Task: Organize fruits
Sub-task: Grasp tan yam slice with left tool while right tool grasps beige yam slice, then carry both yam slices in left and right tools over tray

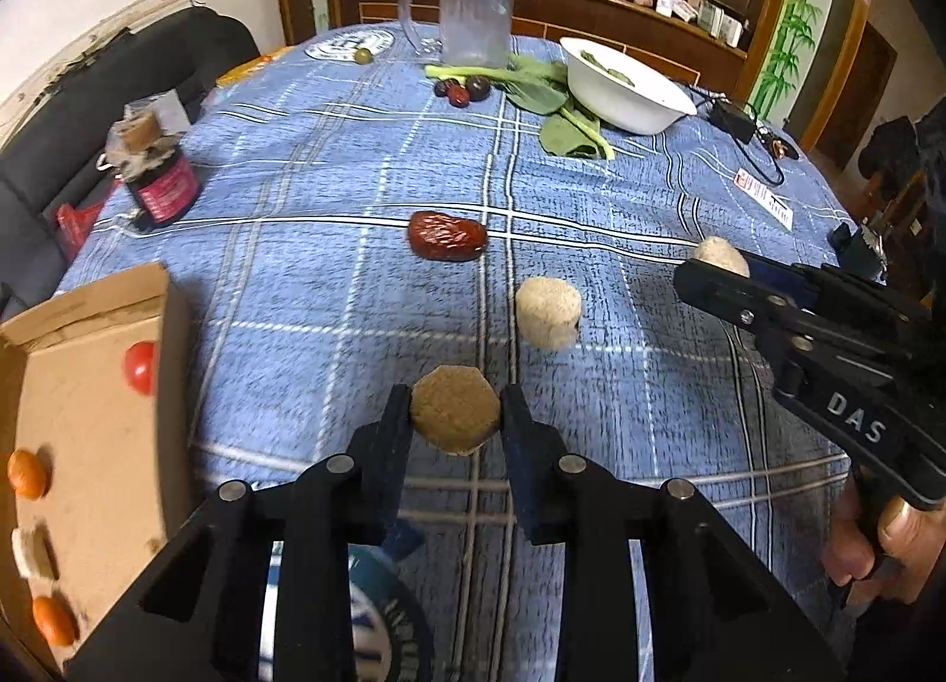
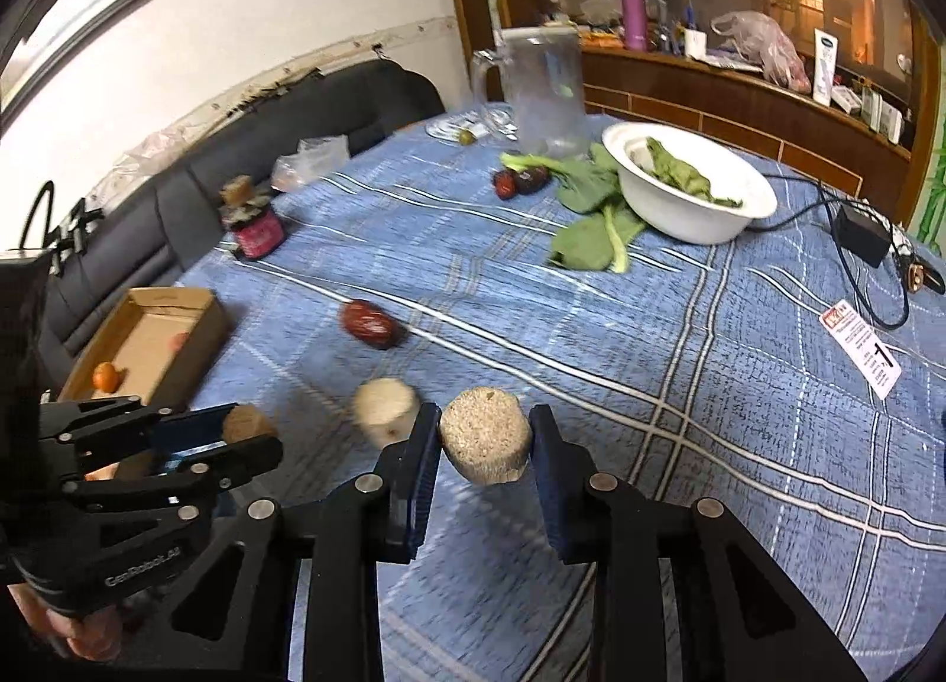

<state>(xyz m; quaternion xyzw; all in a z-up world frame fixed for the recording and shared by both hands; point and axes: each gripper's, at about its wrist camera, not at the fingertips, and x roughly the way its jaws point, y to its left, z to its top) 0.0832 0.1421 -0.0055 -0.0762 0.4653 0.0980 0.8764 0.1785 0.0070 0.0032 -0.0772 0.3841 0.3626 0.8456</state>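
My left gripper (image 1: 455, 416) is shut on a brown hexagonal cake (image 1: 454, 416), held above the blue checked cloth. It also shows in the right wrist view (image 2: 248, 433). My right gripper (image 2: 485, 439) is shut on a pale round cake (image 2: 485, 436), seen in the left wrist view (image 1: 718, 259). A second pale round cake (image 1: 548, 312) and a red date (image 1: 446, 235) lie on the cloth ahead. The cardboard box (image 1: 88, 386) at the left holds a red tomato (image 1: 141, 367), orange fruits (image 1: 26, 474) and a white piece.
A white bowl (image 1: 627, 90) with greens, loose leaves (image 1: 550, 96), small dark dates (image 1: 464, 87), a clear jug (image 1: 473, 7) and a green olive (image 1: 362, 55) stand at the back. A jar (image 1: 156, 173) is at the left. A charger and cable (image 1: 739, 120) lie at right.
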